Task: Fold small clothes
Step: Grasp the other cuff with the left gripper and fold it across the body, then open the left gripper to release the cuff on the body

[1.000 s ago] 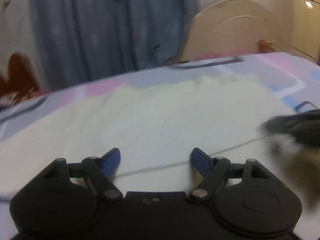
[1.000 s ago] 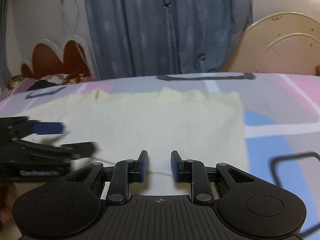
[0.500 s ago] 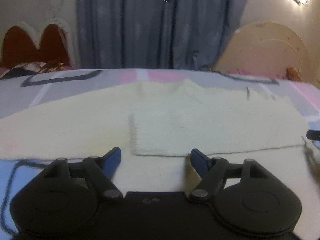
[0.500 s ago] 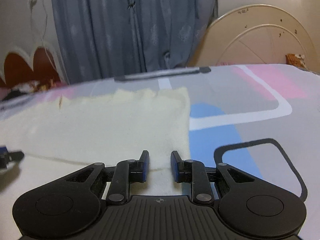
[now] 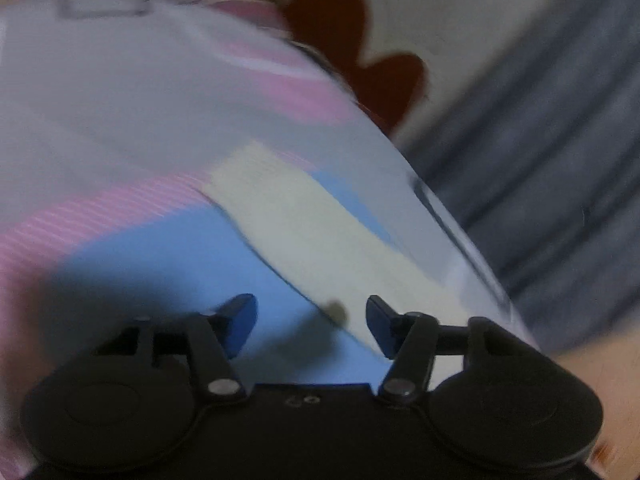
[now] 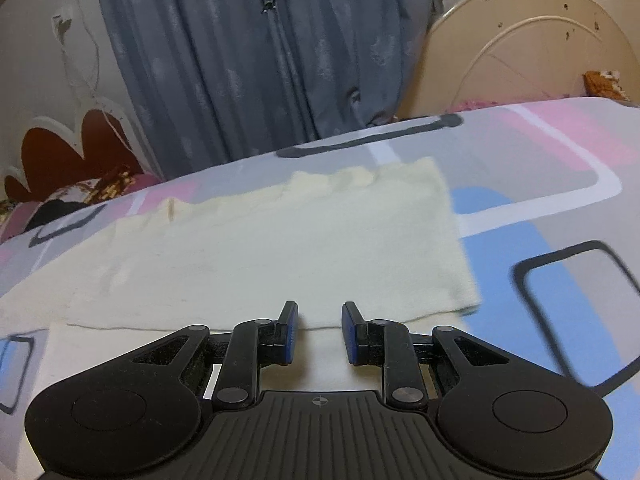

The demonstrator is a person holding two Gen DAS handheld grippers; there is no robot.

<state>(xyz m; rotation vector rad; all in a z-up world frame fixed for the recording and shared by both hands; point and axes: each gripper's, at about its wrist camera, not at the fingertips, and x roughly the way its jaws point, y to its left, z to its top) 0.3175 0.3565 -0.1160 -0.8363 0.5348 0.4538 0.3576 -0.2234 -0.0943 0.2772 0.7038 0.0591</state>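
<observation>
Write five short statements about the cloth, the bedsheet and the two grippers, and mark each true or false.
1. A pale yellow garment lies spread on a patterned bedsheet. True.
2. The right gripper is clamped on a fold of the garment. False: its pads stand apart, with nothing pinched between them.
3. A grey-blue curtain hangs behind the bed. True.
4. The left gripper carries a sock. False: its jaws are closing, but nothing is between them; a strip of pale cloth lies on the sheet ahead.
5. The garment is rolled into a ball. False: it lies flat, folded over itself.
</observation>
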